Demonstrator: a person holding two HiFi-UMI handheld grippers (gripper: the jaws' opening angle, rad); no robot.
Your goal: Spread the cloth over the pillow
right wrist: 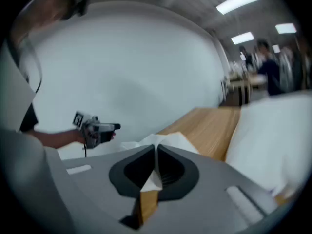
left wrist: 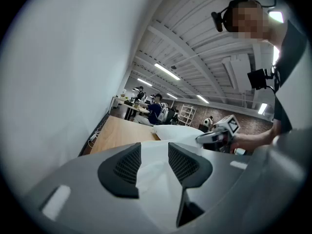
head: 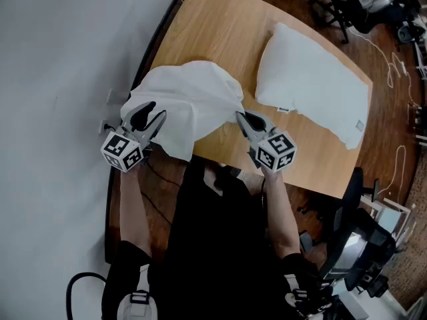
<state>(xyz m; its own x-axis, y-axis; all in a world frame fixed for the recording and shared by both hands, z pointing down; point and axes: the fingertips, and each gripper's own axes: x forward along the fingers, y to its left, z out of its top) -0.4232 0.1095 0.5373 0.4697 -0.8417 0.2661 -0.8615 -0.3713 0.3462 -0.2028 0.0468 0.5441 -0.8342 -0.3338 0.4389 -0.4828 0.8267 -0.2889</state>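
A white cloth (head: 193, 99) lies bunched on the near left part of the wooden table (head: 207, 25). The white pillow (head: 313, 92) rests to its right, uncovered. My left gripper (head: 155, 111) is at the cloth's left edge, and in the left gripper view the cloth (left wrist: 153, 174) fills the gap between its jaws (left wrist: 154, 147). My right gripper (head: 239, 115) is at the cloth's right corner, beside the pillow's near end. In the right gripper view, it (right wrist: 156, 147) is shut on a pinch of cloth (right wrist: 165, 140), with the pillow (right wrist: 273, 135) to its right.
A white wall runs along the table's left side. An office chair (head: 357, 245) stands at the lower right and cables trail over the floor on the right. Bare wood (right wrist: 209, 130) shows between cloth and pillow. People sit at desks far behind.
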